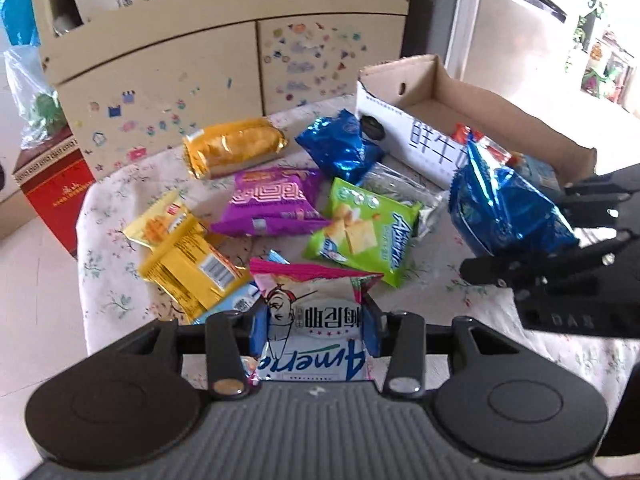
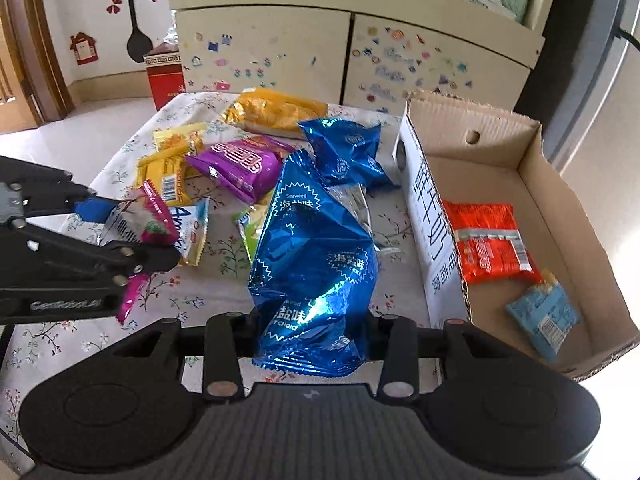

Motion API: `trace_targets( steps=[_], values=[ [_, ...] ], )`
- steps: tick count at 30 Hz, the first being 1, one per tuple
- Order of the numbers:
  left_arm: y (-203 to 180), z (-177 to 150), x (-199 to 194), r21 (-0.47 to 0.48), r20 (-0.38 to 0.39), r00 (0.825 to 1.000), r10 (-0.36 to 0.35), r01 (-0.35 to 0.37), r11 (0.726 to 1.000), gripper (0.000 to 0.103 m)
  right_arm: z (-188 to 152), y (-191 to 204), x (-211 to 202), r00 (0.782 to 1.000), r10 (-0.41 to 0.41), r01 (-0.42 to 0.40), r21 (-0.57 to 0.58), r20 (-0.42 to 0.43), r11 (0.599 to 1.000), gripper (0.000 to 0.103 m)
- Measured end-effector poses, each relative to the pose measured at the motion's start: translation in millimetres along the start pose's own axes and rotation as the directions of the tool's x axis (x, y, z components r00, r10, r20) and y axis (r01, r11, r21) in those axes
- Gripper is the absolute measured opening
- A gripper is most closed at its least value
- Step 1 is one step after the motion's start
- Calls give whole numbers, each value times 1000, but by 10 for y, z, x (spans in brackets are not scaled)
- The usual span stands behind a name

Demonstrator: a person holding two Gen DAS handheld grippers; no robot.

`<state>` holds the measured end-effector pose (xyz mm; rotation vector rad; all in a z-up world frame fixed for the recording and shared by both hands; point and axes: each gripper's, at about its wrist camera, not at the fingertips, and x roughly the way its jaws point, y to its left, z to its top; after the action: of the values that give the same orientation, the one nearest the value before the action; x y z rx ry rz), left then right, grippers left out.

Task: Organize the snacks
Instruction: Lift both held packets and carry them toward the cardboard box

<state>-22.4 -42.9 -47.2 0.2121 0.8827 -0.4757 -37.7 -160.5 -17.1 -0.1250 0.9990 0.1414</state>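
Observation:
My left gripper [image 1: 314, 314] is shut on a white and pink snack packet [image 1: 316, 312] with a cartoon figure, lifted off the flowered tablecloth [image 1: 112, 200]. In the right wrist view that gripper [image 2: 160, 246] shows at the left with the packet [image 2: 132, 222]. My right gripper [image 2: 312, 322] is shut on a crinkled blue foil seaweed packet [image 2: 316, 256], held up left of the cardboard box [image 2: 532, 168]. From the left wrist view the right gripper [image 1: 520, 236] holds the blue packet [image 1: 504, 208] in front of the box [image 1: 436, 88]. A red packet [image 2: 488, 240] and a light blue packet [image 2: 544, 312] lie in the box.
Loose on the table lie an orange packet [image 1: 236, 148], a second blue foil packet [image 1: 340, 148], a purple one [image 1: 272, 204], a green one [image 1: 360, 228], yellow ones [image 1: 180, 256] and a silver one [image 1: 400, 186]. A stickered cabinet [image 1: 200, 60] stands behind, a red carton [image 1: 52, 188] at left.

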Motion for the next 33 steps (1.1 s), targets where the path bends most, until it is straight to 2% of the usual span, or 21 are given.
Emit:
trace_targets(
  steps=[8, 17, 24, 33],
  values=[
    [22, 159, -46, -44, 56, 995, 83, -81, 996, 43, 40, 6, -113, 998, -27, 28, -10, 56, 1000, 46],
    [-101, 366, -101, -79, 136, 985, 109, -99, 992, 43, 127, -183, -311, 983, -101, 96, 39, 154, 995, 46],
    [-286, 457, -74, -63, 154, 986, 56, -47, 997, 43, 170, -578, -513, 966, -148, 110, 178, 212, 978, 47],
    [-607, 672, -49, -25, 189, 981, -42, 47, 999, 43, 125, -1101, -766, 942, -227, 126, 366, 247, 922, 47]
  ],
)
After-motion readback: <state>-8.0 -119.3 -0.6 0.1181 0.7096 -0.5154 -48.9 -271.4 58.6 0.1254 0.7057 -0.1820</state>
